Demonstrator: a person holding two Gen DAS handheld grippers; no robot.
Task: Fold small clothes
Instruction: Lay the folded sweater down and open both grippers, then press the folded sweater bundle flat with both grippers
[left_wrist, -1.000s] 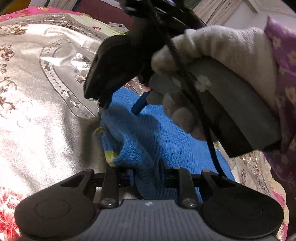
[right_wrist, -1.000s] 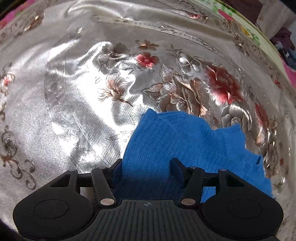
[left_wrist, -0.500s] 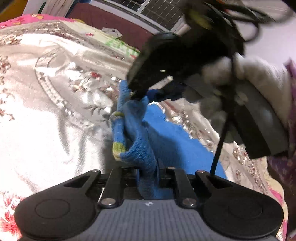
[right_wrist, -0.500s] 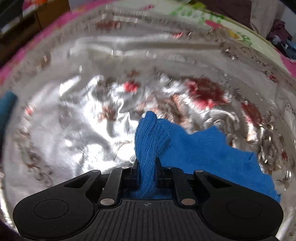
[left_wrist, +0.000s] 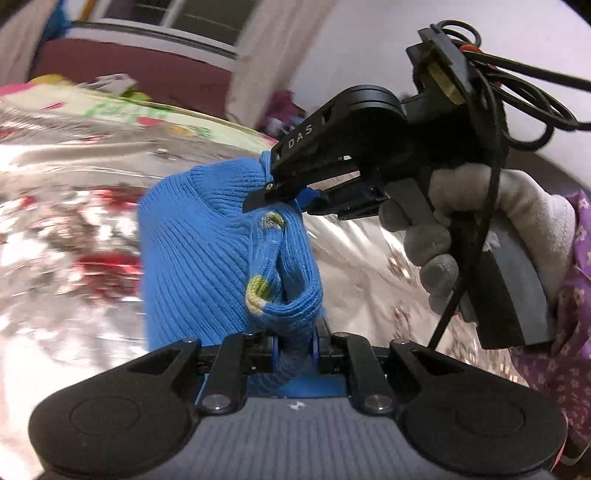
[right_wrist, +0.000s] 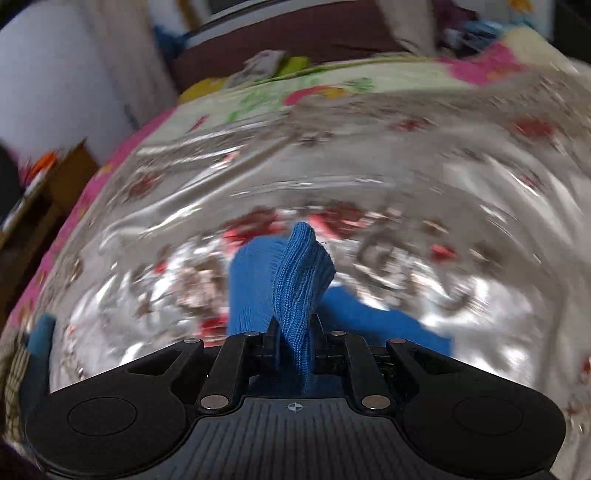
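Both grippers have risen off the bed since a second ago, taking the blue knit garment (left_wrist: 207, 254) with them; back then it lay flat on the shiny floral bedspread (left_wrist: 74, 206) and the right gripper stood wide open over its edge, whereas that gripper's jaws have just been closing and now clamp a bunched fold of the knit.

From the left wrist view, the bedspread fills the left side, blurred, with red flowers in the silver cloth. Toward the middle, the garment hangs in the air as a ribbed blue tube, a yellow-green trim showing along one seam. Its lower fold is pinched in the left gripper (left_wrist: 294, 345), whose jaws are nearly closed on the cloth. Above and to the right, the right gripper (left_wrist: 291, 192) bites the garment's upper edge, held by a person's hand in a pale glove (left_wrist: 480, 221), with black cables looping behind it. At the far right edge a purple flowered sleeve (left_wrist: 569, 295) shows.

From the right wrist view, the bedspread again lies blurred below, a pink flowered bedsheet (right_wrist: 74, 206) along its left border. In the middle, the right gripper (right_wrist: 294, 345) squeezes a narrow ridge of blue knit that stands up between its fingers, while the rest of the garment trails down to the right toward the bed.
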